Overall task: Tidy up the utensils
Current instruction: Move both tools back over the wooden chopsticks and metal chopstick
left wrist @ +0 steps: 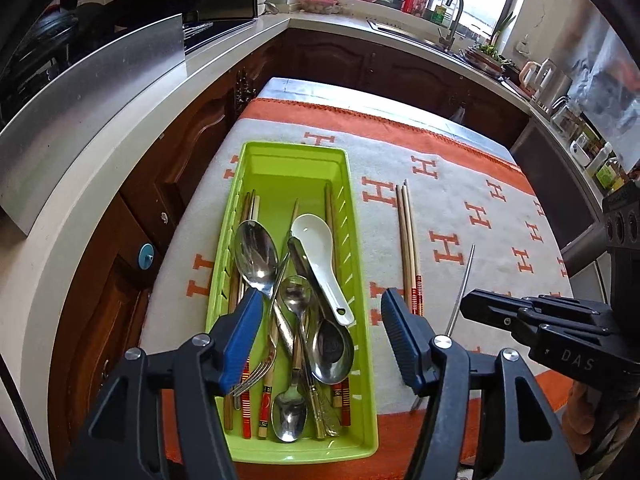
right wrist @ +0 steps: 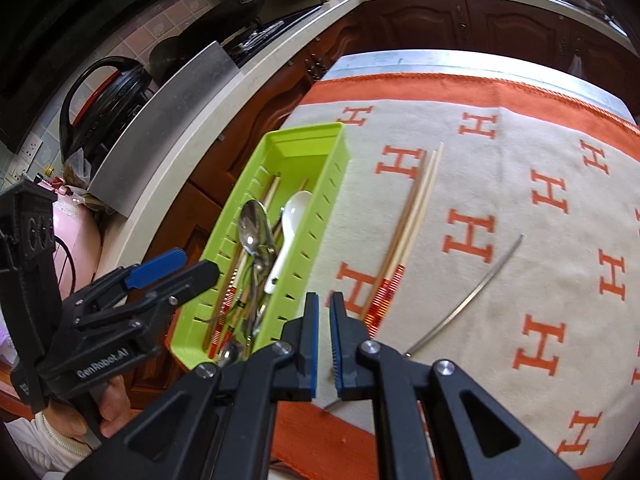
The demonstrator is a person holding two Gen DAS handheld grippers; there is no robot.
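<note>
A lime-green utensil tray (left wrist: 256,160) (right wrist: 298,136) lies on the table and holds metal spoons (left wrist: 256,256), a white ceramic spoon (left wrist: 316,240) (right wrist: 294,208), a fork and several chopsticks. A pair of wooden chopsticks (left wrist: 408,240) (right wrist: 408,216) with red-striped ends lies right of the tray. A metal fork (left wrist: 462,292) (right wrist: 472,292) lies further right, its tines hidden under the grippers. My left gripper (left wrist: 322,332) is open above the tray's near end. My right gripper (right wrist: 325,340) is nearly shut and empty, near the chopsticks' striped ends; it also shows in the left wrist view (left wrist: 532,320).
The table wears a white cloth with orange H marks and an orange border (left wrist: 452,240). Dark wooden cabinets (left wrist: 192,132) and a white counter (left wrist: 120,128) stand close on the left. A sink with a tap (left wrist: 452,16) is at the back.
</note>
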